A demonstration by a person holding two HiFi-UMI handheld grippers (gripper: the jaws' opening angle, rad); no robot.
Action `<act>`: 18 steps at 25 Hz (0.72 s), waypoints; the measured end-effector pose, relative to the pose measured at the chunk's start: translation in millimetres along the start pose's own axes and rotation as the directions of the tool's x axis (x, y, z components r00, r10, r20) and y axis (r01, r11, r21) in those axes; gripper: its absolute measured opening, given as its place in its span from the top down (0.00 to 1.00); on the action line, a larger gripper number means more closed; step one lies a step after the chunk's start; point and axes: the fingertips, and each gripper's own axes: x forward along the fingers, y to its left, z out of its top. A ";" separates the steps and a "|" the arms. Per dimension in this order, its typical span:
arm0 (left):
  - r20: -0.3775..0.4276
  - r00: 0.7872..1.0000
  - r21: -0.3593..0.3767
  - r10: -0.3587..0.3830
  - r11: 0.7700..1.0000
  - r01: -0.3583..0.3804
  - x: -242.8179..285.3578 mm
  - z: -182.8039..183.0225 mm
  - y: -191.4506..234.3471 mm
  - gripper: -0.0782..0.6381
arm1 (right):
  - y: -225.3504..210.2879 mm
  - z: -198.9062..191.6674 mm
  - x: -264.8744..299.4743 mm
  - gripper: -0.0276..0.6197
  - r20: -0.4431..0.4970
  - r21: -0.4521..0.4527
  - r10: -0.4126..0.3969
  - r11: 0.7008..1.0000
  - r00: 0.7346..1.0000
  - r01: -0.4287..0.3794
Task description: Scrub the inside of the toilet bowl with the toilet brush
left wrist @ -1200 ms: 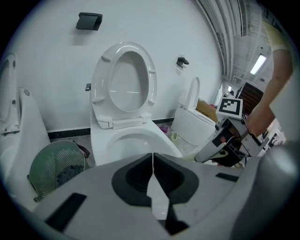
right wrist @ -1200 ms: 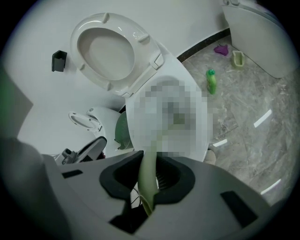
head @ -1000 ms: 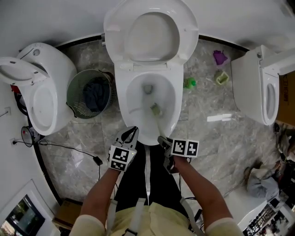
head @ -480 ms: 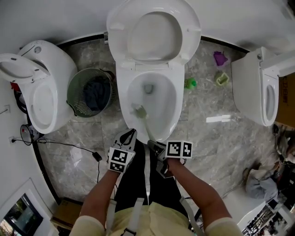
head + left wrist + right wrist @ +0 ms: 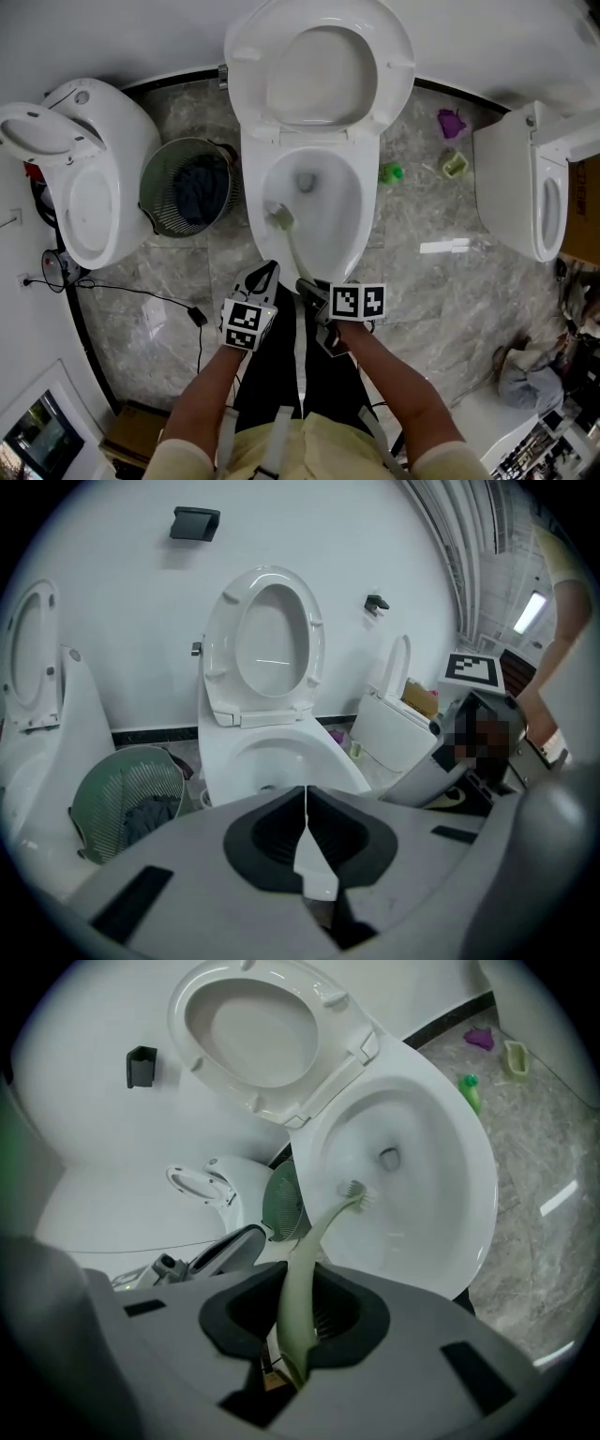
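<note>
A white toilet (image 5: 349,251) stands straight ahead with its seat and lid (image 5: 319,66) raised. My right gripper (image 5: 312,292) is shut on the pale green toilet brush (image 5: 307,1252), at the bowl's near rim. The brush head (image 5: 280,217) rests against the bowl's left inner wall, left of the drain hole (image 5: 305,181); the right gripper view shows the brush head (image 5: 355,1192) there too. My left gripper (image 5: 266,275) is shut and holds nothing, just left of the right one, near the front rim. The toilet bowl (image 5: 281,757) lies ahead of it in the left gripper view.
A green mesh waste basket (image 5: 187,187) with dark cloth in it stands left of the toilet. Other white toilets sit at the far left (image 5: 84,178) and far right (image 5: 525,178). Small green and purple items (image 5: 450,141) lie on the marble floor. A black cable (image 5: 141,300) crosses the floor.
The brush head has swept from the bowl's near right side across to its left wall. My right gripper has shifted left, closer to the left gripper, which has stayed put.
</note>
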 end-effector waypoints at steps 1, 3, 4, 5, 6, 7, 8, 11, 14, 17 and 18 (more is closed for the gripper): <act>0.000 1.000 -0.001 0.004 1.000 -0.004 -0.3 0.9 0.9 0.87 | 1.8 4.0 -0.5 0.84 0.005 -0.021 0.003 1.000 1.000 -0.003; 0.003 1.000 -0.004 0.013 1.000 -0.013 -0.2 2.1 2.3 0.87 | 4.8 13.4 -1.2 0.84 0.017 -0.064 0.005 0.998 1.000 -0.004; 0.007 1.000 -0.004 0.017 1.000 -0.017 0.2 2.9 2.6 0.87 | 5.8 18.8 -1.0 0.84 0.024 -0.084 0.004 0.996 1.000 -0.002; 0.011 1.000 -0.004 0.022 1.000 -0.022 0.8 3.7 2.8 0.87 | 6.6 24.5 -0.4 0.84 0.030 -0.103 0.002 0.995 1.000 0.001; 0.015 1.000 -0.006 0.026 1.000 -0.025 1.5 4.2 3.2 0.87 | 7.3 30.6 0.7 0.84 0.035 -0.119 0.000 0.993 0.999 0.005; 0.017 0.999 -0.009 0.028 1.000 -0.028 2.3 5.0 3.6 0.87 | 7.8 36.9 2.3 0.84 0.039 -0.132 -0.003 0.991 0.999 0.008; 0.019 0.999 -0.013 0.029 1.000 -0.028 3.1 6.2 3.7 0.87 | 8.0 42.8 4.1 0.84 0.041 -0.144 -0.006 0.990 0.999 0.012; 0.022 0.999 -0.019 0.028 0.999 -0.028 4.7 7.3 3.9 0.87 | 6.9 55.0 8.5 0.84 0.030 -0.189 -0.022 0.982 0.999 0.028; 0.018 0.999 -0.023 0.030 0.999 -0.029 5.1 5.9 5.5 0.87 | 4.4 61.4 11.2 0.84 0.016 -0.238 -0.049 0.970 0.999 0.052; 0.020 0.999 -0.028 0.029 0.999 -0.028 5.5 8.1 7.6 0.87 | 0.8 66.9 16.2 0.83 -0.003 -0.303 -0.080 0.950 0.997 0.075; 0.018 0.999 -0.029 0.029 0.999 -0.028 5.9 8.0 8.0 0.87 | -0.6 69.5 18.1 0.83 -0.011 -0.330 -0.092 0.940 0.996 0.084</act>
